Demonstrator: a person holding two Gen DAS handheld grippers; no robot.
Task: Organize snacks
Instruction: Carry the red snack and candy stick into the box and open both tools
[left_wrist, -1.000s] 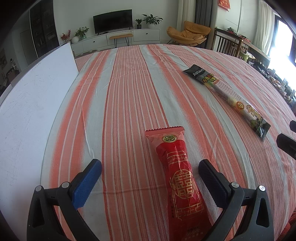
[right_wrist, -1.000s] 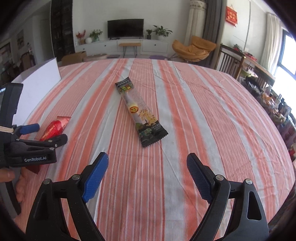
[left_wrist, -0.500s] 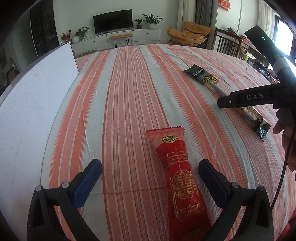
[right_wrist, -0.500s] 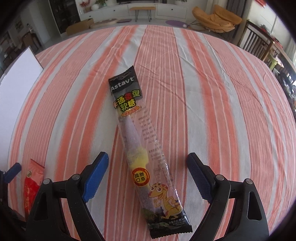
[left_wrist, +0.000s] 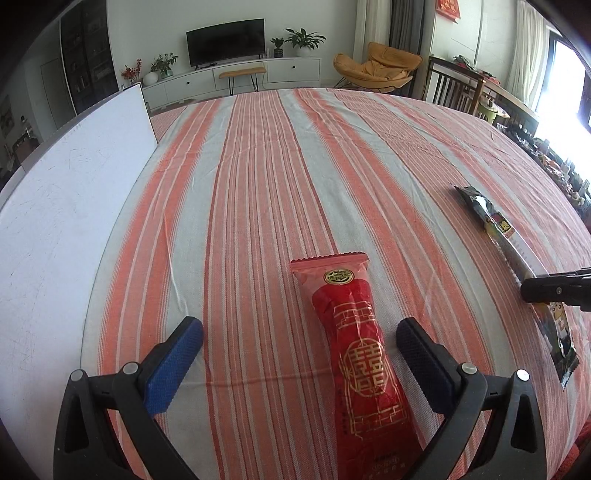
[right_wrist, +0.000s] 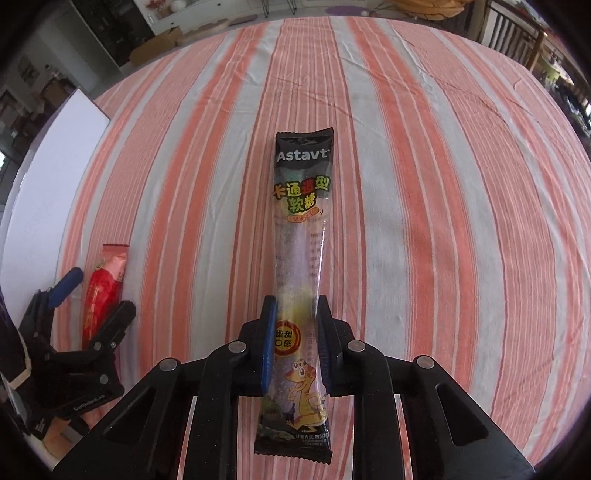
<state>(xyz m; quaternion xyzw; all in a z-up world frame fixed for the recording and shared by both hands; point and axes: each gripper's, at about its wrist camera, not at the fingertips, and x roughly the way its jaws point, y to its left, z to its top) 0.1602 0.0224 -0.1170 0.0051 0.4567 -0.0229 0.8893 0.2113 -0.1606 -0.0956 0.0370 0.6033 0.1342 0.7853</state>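
Right tool (right_wrist: 294, 334) is clamped on the long candy pack (right_wrist: 303, 236), fingers pinching it about a third of the way up from its near end, at the round orange label. Pack lies lengthwise along the striped cloth (right_wrist: 424, 184) on the tabletop, far end pointing away from the camera; whether the near end is lifted off the cloth, can't tell. Readable print: "Astavt" in white on the black top band, coloured Chinese characters "卡通造型软糖" below it, a yellow cartoon lizard near the bottom; small print at the bottom edge is too fine to read. Left tool (left_wrist: 299, 338) is spread wide, nothing gripped, with the red snack pack (left_wrist: 360, 354) lying flat between its fingers, closer to the black one. Red pack shows a gold double-happiness "囍" motif and a round gold-rimmed badge near the pink serrated top; badge text unreadable. White board (left_wrist: 62, 229) lies along the left side of the tabletop. From the right wrist view the left tool's body shows "GenRobot.AI" lettering.
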